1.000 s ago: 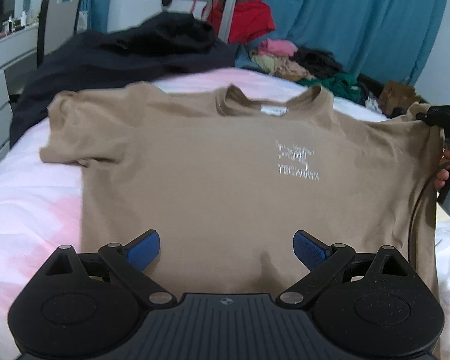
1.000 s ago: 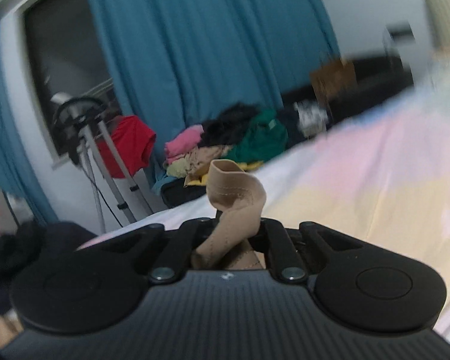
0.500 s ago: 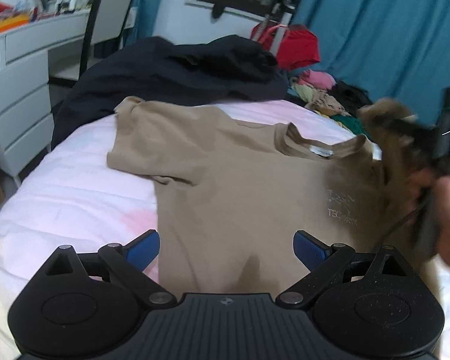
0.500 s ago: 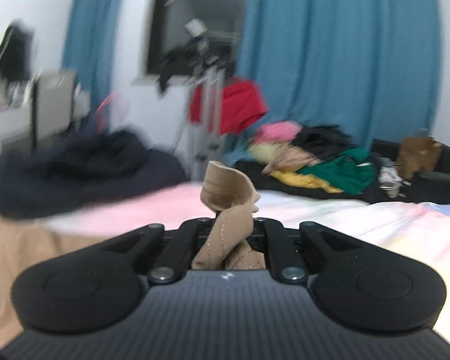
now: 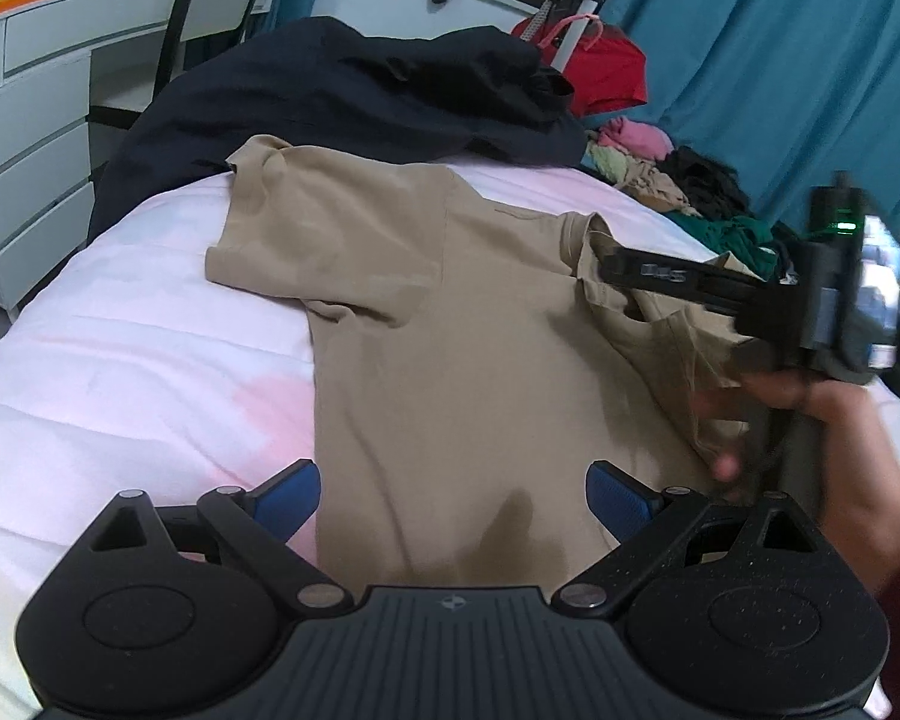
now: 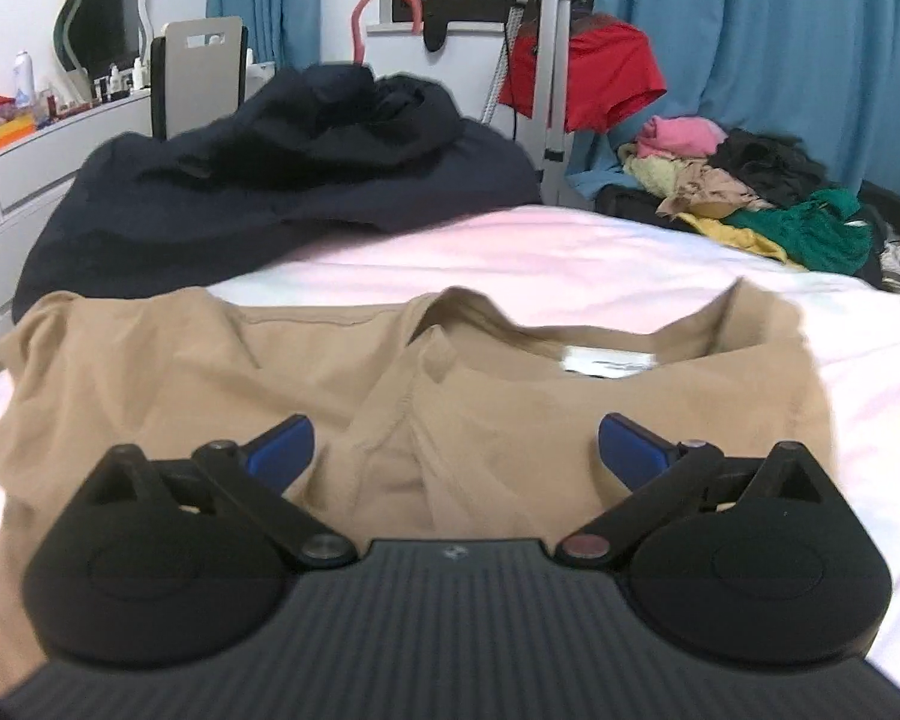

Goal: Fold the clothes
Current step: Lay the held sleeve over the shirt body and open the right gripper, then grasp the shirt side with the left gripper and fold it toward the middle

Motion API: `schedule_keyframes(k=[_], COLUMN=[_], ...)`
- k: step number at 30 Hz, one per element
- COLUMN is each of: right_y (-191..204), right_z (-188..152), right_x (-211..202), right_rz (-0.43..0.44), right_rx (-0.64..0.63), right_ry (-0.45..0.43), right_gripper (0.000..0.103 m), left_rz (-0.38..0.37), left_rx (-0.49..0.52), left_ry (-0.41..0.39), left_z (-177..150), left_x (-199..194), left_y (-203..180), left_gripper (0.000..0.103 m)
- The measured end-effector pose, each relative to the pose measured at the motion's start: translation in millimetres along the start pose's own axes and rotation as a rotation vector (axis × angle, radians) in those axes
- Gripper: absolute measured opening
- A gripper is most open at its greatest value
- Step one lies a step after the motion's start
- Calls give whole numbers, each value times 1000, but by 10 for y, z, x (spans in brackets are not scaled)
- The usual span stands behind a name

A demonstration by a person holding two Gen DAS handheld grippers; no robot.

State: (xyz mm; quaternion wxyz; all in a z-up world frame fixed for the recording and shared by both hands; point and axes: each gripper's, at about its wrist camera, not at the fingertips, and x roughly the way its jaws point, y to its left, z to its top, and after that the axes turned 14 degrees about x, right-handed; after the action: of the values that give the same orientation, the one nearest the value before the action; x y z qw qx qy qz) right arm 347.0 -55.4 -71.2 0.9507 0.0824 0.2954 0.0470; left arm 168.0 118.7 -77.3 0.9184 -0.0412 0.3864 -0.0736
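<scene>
A tan T-shirt (image 5: 450, 324) lies on the pink-white bed (image 5: 120, 360). Its left sleeve is spread flat; its right side is folded over onto the body. My left gripper (image 5: 453, 495) is open and empty, hovering over the shirt's lower part. My right gripper (image 6: 455, 444) is open just above the folded-over sleeve, near the collar and label (image 6: 606, 360). In the left wrist view the right gripper (image 5: 618, 267) reaches in from the right, held by a hand, over the folded fabric.
A dark navy garment pile (image 5: 354, 90) lies at the bed's far end. White drawers (image 5: 24, 150) and a chair stand at the left. A heap of coloured clothes (image 6: 750, 192), a red garment on a stand (image 6: 606, 72) and blue curtains are beyond the bed.
My right gripper carried the shirt's right sleeve leftwards across the body, then opened and let it go. My left gripper stayed open while its view swung left.
</scene>
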Motion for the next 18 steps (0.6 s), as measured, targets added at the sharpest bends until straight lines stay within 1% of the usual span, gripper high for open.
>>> schedule_keyframes(k=[3,6,10,13,15,18], right_y=[-103,-240,-488,-796,-1026,-1373], right_z=[-34,-75,-300,-584,-820,-1119], right_x=[-427,-955,-1912,-2696,-3161,-3656], right_rz=[13,21,32,34,41,-8], right_rx=[29,57,100,180,243,362], right_ry=[-45,-92,-149,-224,-286,-342], right_gripper=[103,103,103,103,103,103], left_rz=[7,29,19,-15,-63,-138], left_rx=[18,50,90,141,168,210], left_ry=[-15,-29,-32,-24,-17,4], left_z=[-6,-17,-86,-184,-280,-431], left_x=[-24,-69,-159,-260,-363,-505], left_y=[-60,-134,-257,-413,-557,-793], left_gripper=[97,97,96,94,93,90])
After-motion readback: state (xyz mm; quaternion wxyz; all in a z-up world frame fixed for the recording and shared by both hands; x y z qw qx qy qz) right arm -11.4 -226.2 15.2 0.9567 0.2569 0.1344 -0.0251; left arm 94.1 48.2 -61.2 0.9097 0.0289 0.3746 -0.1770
